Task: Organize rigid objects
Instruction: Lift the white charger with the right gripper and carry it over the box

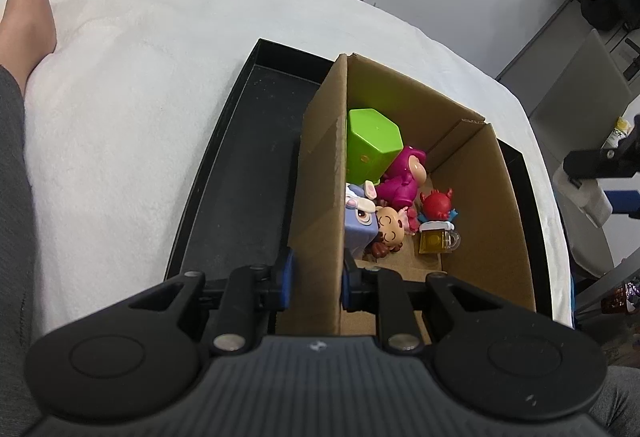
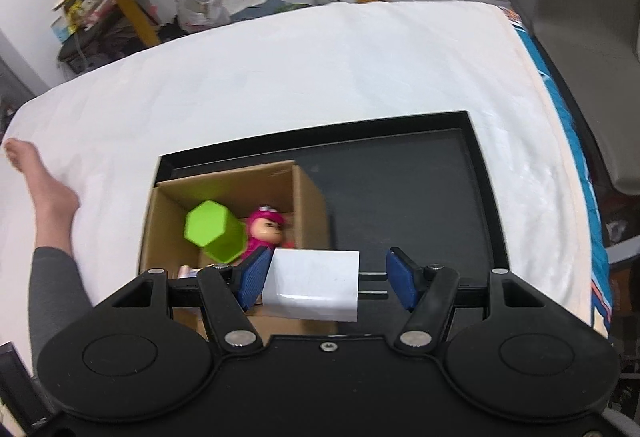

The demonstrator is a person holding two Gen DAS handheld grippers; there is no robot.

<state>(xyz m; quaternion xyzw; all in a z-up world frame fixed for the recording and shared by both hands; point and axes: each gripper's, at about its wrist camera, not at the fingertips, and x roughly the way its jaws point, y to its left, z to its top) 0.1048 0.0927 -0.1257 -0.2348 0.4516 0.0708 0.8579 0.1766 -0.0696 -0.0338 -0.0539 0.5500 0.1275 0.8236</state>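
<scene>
White bedding (image 1: pixel 140 85) is carrying a black tray (image 1: pixel 240 165), and the left gripper (image 1: pixel 316 277) is pinching the near wall of the cardboard box (image 1: pixel 320 177); just ahead a green cup (image 1: pixel 372 145), pink figure (image 1: pixel 400 177) and red crab (image 1: pixel 436 205) are lying inside. From the right wrist, the right gripper (image 2: pixel 326 283) is clamping a white charger (image 2: pixel 316 283), pad against body and prongs, above the box's (image 2: pixel 224 181) near corner, hiding part of it, while a bare foot (image 2: pixel 40 177) is resting far left.

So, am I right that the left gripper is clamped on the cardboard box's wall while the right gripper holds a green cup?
Not quite: the right gripper holds a white charger, not the green cup, which lies inside the box, as the right wrist view shows. The left gripper is indeed clamped on the box's wall.
</scene>
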